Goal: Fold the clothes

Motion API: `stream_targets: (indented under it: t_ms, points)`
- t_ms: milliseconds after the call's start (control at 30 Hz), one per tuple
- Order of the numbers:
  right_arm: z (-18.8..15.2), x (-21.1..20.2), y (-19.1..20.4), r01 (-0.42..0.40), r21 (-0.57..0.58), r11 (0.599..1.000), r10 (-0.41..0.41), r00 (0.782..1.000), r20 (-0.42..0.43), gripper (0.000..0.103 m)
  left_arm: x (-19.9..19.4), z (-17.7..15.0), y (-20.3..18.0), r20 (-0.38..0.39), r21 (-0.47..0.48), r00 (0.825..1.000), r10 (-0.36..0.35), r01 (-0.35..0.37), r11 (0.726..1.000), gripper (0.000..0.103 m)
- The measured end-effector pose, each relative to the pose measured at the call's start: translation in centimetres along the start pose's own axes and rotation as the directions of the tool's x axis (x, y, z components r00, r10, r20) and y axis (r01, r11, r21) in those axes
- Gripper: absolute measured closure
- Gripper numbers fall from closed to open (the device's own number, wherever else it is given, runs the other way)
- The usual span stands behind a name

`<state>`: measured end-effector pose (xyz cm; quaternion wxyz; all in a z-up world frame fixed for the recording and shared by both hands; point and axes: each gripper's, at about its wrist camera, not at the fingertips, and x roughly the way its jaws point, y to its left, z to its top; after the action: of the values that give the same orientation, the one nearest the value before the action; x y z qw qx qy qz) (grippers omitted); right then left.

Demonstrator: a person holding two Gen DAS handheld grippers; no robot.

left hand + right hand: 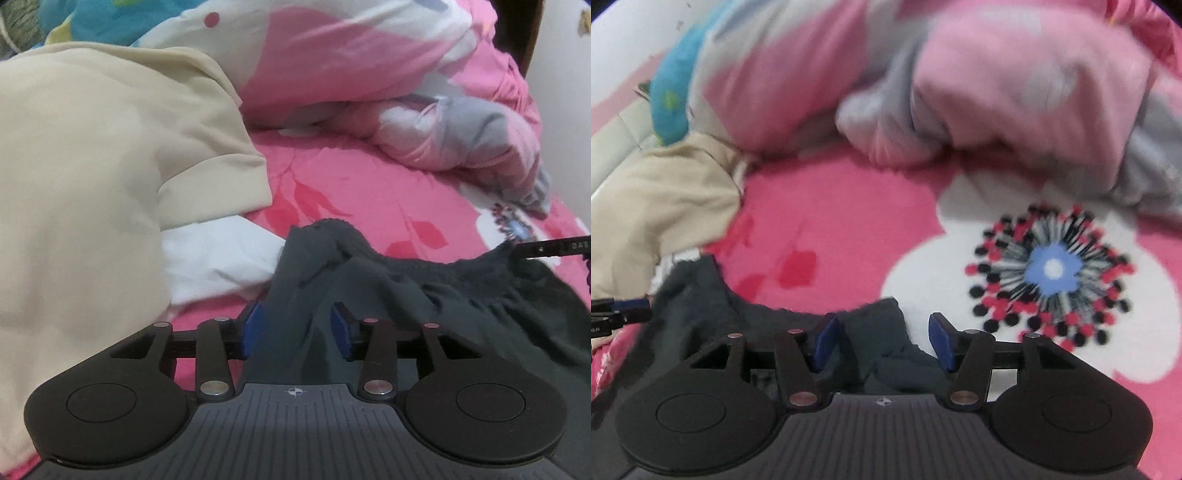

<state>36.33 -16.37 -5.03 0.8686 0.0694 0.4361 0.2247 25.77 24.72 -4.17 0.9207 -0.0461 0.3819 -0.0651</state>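
A dark grey garment (424, 291) lies bunched on the pink floral bedspread (369, 184). My left gripper (298, 325) stands open, its blue pads (255, 325) on either side of a fold of this garment. In the right wrist view the same dark garment (871, 332) has its other end between the blue pads (827, 336) of my right gripper (884, 341), which is also open. The right gripper's tip shows at the far right of the left wrist view (554, 249), touching the garment's edge.
A cream garment (92, 184) is heaped at the left, with a white cloth (218, 258) beneath it. A crumpled pink, white and grey quilt (369, 74) lies across the back. A white flower print (1049, 269) marks the bedspread at the right.
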Motion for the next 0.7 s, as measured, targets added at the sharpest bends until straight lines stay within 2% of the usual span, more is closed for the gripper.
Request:
stream_targets:
  t_ms: [67,100,133,167,200,233,300,433,567,700]
  points:
    - [-0.2,0.9,-0.1,-0.038,0.002,0.999,0.038,0.999,-0.024,0.052,0.9,-0.1,0.0,-0.012,0.012,1.0,0.001,-0.001,1.0,0.063]
    - [-0.4,1.1,0.1,-0.048,-0.009,0.999,0.048,0.998,-0.028,0.059,1.3,-0.2,-0.1,-0.018,0.019,1.0,0.003,-0.002,1.0,0.066]
    - [-0.6,1.3,0.5,-0.028,-0.034,0.999,0.027,0.999,-0.027,0.065,1.7,-0.3,-0.1,-0.024,0.028,1.0,0.009,-0.008,1.0,0.076]
    - [-0.8,1.4,0.7,-0.008,-0.055,0.998,0.007,1.0,-0.024,0.078,2.2,-0.5,-0.2,-0.032,0.04,0.999,0.019,-0.018,0.999,0.081]
    - [-1.0,1.2,0.9,0.001,-0.068,0.998,-0.001,1.0,-0.007,0.084,2.5,-0.7,-0.3,-0.034,0.052,0.999,0.029,-0.027,0.998,0.09]
    - [-1.1,1.0,1.2,0.012,-0.081,0.997,-0.011,1.0,0.015,0.086,2.6,-0.9,-0.4,-0.025,0.065,0.999,0.035,-0.033,0.997,0.097]
    - [-0.7,-0.1,1.6,0.049,-0.104,0.993,-0.04,0.996,0.086,0.088,2.4,-1.0,-0.6,0.0,0.09,0.999,0.035,-0.035,0.995,0.103]
    - [0.5,-2.1,1.9,0.104,-0.124,0.987,-0.078,0.977,0.199,0.089,1.1,-0.3,-1.1,0.065,0.109,0.998,0.019,-0.026,0.994,0.103]
    - [1.3,-0.8,1.0,0.131,-0.117,0.984,-0.104,0.971,0.217,0.089,1.8,0.1,-1.4,0.085,0.135,0.995,0.06,-0.071,0.988,0.103]
    - [0.4,2.9,-0.9,0.163,-0.06,0.985,-0.151,0.973,0.173,0.084,3.5,-0.7,-1.2,0.057,0.152,0.994,0.09,-0.098,0.984,0.1]
